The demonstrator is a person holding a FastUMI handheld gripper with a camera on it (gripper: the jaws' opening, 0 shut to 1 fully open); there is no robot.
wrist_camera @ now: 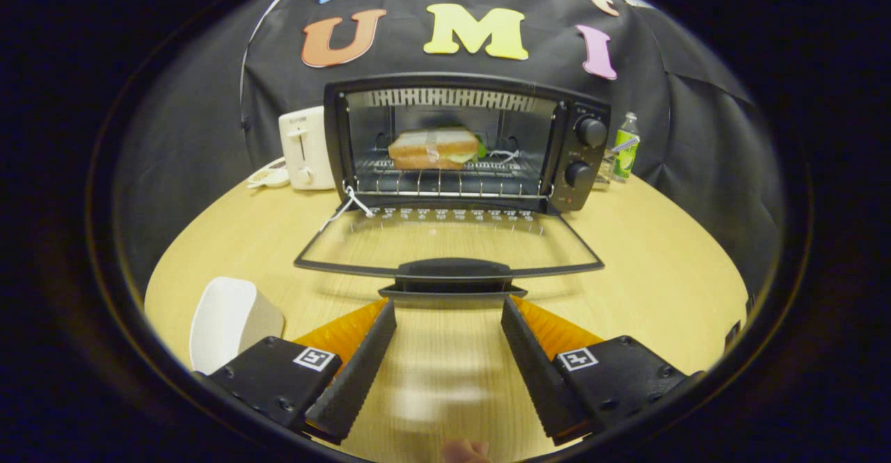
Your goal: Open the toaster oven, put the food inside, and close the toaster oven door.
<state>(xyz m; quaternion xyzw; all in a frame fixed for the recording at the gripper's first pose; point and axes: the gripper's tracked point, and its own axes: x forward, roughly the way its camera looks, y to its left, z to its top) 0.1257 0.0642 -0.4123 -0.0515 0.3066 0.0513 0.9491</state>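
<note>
While the sandwich (433, 148) already sits on the rack inside the toaster oven (466, 143) at upper centre, we hold the hand-held gripper (449, 310) spread and empty just short of the lowered door (449, 257), whose handle we judge must next be lifted shut.
</note>
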